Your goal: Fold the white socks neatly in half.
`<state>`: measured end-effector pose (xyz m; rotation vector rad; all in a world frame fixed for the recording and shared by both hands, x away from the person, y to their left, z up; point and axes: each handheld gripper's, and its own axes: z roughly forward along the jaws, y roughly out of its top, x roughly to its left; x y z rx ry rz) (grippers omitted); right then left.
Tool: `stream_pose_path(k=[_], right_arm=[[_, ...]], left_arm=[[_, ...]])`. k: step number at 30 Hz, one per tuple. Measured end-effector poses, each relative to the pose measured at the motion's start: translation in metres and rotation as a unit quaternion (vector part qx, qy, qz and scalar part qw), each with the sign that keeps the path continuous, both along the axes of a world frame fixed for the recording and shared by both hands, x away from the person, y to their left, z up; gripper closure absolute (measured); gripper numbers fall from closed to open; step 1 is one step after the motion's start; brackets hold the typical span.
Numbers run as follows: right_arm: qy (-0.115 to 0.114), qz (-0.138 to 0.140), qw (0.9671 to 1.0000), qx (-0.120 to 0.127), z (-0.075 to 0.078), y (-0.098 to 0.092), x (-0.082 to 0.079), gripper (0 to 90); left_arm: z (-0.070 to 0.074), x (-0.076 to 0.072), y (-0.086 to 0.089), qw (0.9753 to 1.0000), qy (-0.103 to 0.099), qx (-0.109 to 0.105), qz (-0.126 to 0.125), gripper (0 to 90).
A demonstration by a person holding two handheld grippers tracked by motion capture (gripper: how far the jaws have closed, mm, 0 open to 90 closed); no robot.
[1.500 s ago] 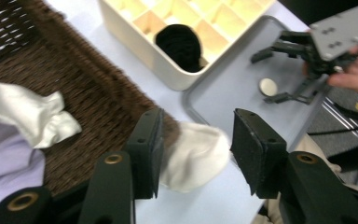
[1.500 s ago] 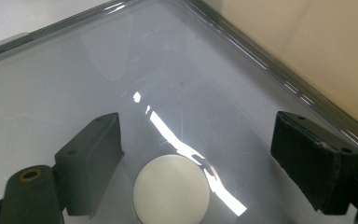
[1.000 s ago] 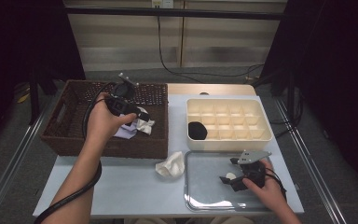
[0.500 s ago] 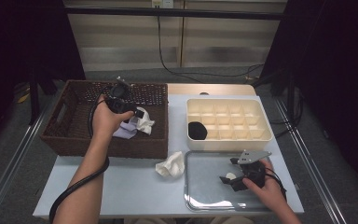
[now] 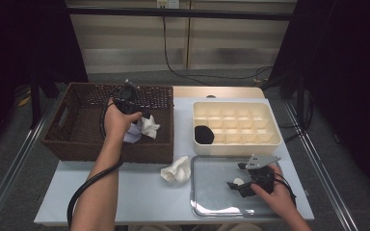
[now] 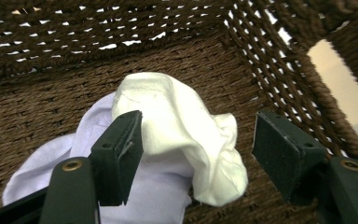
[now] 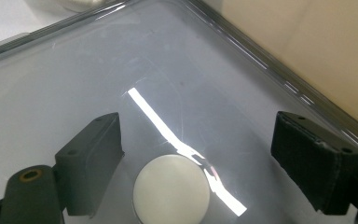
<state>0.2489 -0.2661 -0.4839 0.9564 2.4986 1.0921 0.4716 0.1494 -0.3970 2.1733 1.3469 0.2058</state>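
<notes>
My left gripper is down inside the brown wicker basket, open, its jaws on either side of a crumpled white cloth that lies on a pale lilac cloth. My right gripper hangs low over the metal tray, open, with a small white disc on the tray between its jaws. A second crumpled white cloth lies on the table, between the basket and the tray.
A cream compartment box stands behind the tray, with a black object in its front left cell. The basket's woven walls close in around the left gripper. The tray's raised rim runs near the right gripper.
The left hand and gripper have moved slightly right and down, deeper into the basket, toward the white cloth. The right gripper has stayed over the tray.
</notes>
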Motion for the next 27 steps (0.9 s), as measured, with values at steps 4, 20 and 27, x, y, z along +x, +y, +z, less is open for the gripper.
stream_pose_path(k=[4,20,27], right_arm=[[0.000,0.000,1.0000,0.000,0.000,0.000,0.000,16.1],[0.000,0.000,1.0000,0.000,0.000,0.000,0.000,16.1],[0.000,0.000,1.0000,0.000,0.000,0.000,0.000,16.1]], left_arm=[[-0.008,0.005,0.001,1.0000,0.003,0.001,0.008,31.0],[-0.035,0.010,-0.004,0.9987,0.047,0.021,0.000,53.9],[-0.027,0.007,-0.003,0.9975,0.064,0.025,-0.018,80.6]])
